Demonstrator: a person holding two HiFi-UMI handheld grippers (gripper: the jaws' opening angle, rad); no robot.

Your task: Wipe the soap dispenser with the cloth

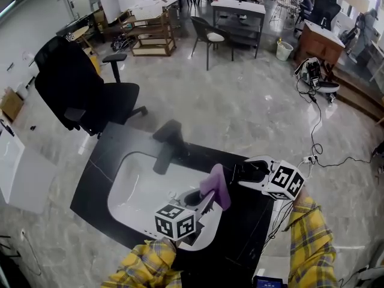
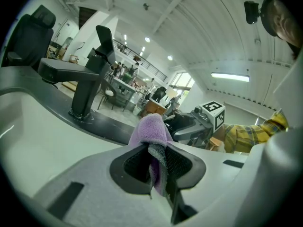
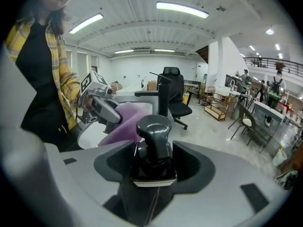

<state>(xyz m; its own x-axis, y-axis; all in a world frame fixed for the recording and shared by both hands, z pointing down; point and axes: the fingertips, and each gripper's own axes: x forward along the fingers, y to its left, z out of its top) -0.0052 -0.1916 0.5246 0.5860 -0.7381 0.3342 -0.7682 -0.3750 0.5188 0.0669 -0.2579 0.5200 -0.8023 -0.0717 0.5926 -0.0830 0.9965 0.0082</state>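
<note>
1. Black countertop [image 1: 240, 236] is carrying a white sink [image 1: 135, 188] and a dark faucet [image 1: 169, 141], with an office chair [image 1: 78, 86] standing behind on the pale floor.
2. Left gripper [image 1: 208, 198] is pinching the purple cloth [image 1: 217, 185], its jaws clamped on the fabric above the sink's right edge.
3. Right gripper [image 1: 247, 171] is clutching the black soap dispenser [image 3: 152, 138] between its jaws, over the countertop just beside the cloth.
</note>
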